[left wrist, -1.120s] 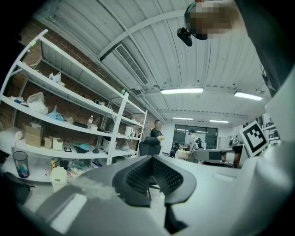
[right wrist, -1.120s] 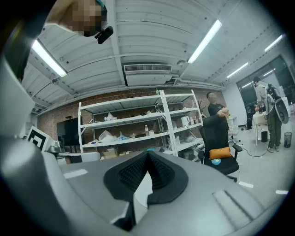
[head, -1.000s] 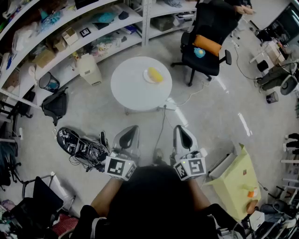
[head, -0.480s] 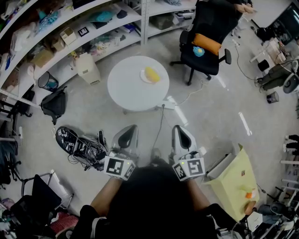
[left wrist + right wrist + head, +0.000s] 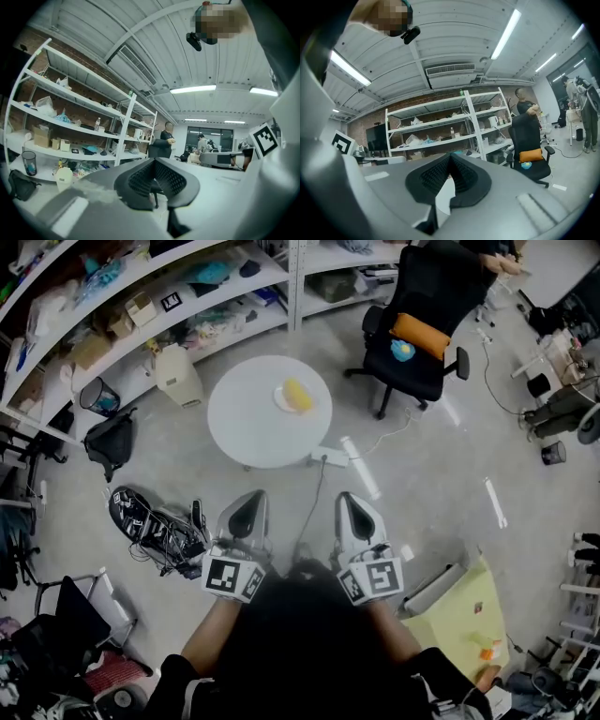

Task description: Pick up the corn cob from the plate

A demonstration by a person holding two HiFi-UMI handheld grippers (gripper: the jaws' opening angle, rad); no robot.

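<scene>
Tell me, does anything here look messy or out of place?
A tangled heap of black gear and cables lies loose on the floor, left of the person, and a power strip sits beside the round table. The corn rests tidily on its plate.

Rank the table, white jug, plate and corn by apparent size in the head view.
1. Table, by far the largest.
2. Jug.
3. Plate, only slightly bigger than the corn.
4. Corn, covering most of the plate.
</scene>
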